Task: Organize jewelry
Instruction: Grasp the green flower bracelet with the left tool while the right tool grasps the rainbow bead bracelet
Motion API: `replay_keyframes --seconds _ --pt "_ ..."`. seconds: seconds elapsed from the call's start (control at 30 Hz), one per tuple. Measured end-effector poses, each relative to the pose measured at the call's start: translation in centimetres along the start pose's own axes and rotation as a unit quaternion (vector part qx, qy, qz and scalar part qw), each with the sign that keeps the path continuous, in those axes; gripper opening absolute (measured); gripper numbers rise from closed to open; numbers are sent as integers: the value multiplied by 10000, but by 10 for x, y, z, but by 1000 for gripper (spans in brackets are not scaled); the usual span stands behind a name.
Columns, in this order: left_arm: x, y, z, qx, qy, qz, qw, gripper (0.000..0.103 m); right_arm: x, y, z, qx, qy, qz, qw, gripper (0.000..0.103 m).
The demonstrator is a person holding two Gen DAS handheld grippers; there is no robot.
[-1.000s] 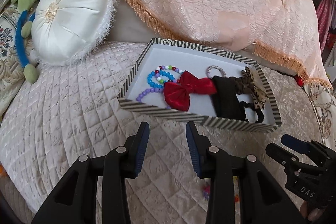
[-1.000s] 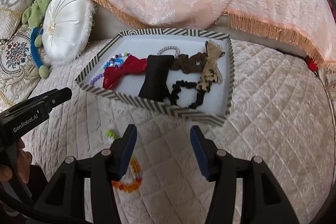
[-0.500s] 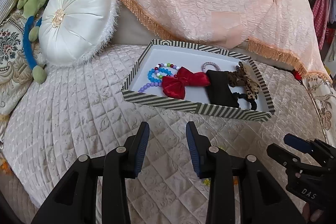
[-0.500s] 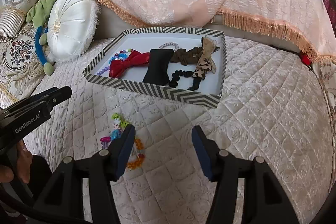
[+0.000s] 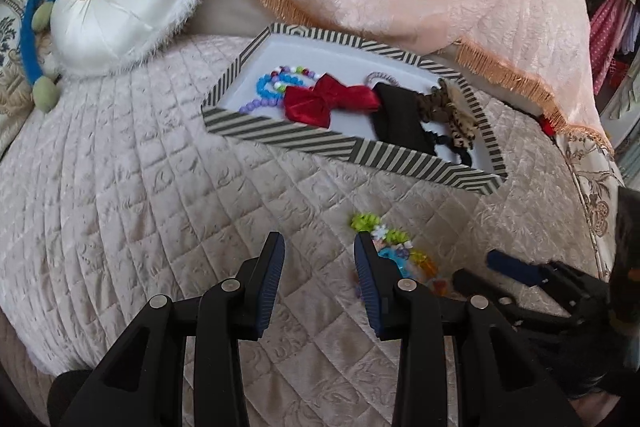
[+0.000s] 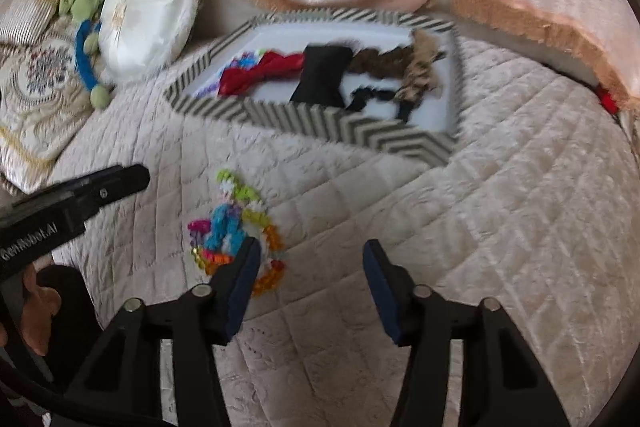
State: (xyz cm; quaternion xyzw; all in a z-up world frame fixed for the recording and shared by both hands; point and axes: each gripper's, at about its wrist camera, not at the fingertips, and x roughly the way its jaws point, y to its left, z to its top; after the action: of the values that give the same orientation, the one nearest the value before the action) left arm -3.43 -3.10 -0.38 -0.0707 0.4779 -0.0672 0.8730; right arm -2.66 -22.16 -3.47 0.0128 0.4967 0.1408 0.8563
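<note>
Both poised over the quilted bedspread [image 5: 120,207] — left gripper [image 5: 319,259] spread on nothing, right gripper [image 6: 312,267] just narrowing yet empty — with the colourful bead jewelry [image 6: 236,227] loose just before the striped tray [image 6: 360,135].

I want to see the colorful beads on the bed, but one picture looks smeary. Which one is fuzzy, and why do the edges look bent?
Right wrist view: smeared all over, so the bead pile and striped tray look fuzzy. Left wrist view: sharper, the red bow is crisp. Both views: the round lens bends the quilt and darkens the corners.
</note>
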Motion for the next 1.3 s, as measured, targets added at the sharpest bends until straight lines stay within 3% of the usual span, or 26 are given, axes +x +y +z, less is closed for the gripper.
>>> replay_keyframes --seconds 0.13,0.23,0.57,0.63,0.73,0.97,1.0,1.03,1.07,1.3 --pt "8 5 0 -123 153 -70 9998 26 27 10 -4 -260 143 -113 9995 35" --pt "12 7 1 -192 243 -209 9993 26 23 13 -4 -403 -48 -281 9988 9" --pt "43 -7 4 -445 633 -645 9949 32 -13 -46 -4 235 -214 -615 9976 9" --pt "53 -10 5 -522 735 -728 9933 32 -12 -60 -5 466 -154 -491 9976 9" --pt "66 -14 4 -553 867 -610 9928 32 -8 -70 -7 615 -102 -416 9972 9" --pt "76 -20 7 -509 743 -439 9950 32 1 -73 -12 726 -63 -290 9969 9" --pt "76 -19 7 -545 722 -469 9948 27 1 -74 -12 752 -81 -263 9968 9" --pt "77 -18 8 -572 703 -505 9946 12 1 -75 -12 783 -101 -233 9966 9" --pt "78 -17 9 -580 712 -580 9941 5 2 -75 -13 811 -116 -207 9964 9" --pt "66 -12 9 -569 712 -798 9926 2 -14 -68 -10 794 -354 -65 9962 9"
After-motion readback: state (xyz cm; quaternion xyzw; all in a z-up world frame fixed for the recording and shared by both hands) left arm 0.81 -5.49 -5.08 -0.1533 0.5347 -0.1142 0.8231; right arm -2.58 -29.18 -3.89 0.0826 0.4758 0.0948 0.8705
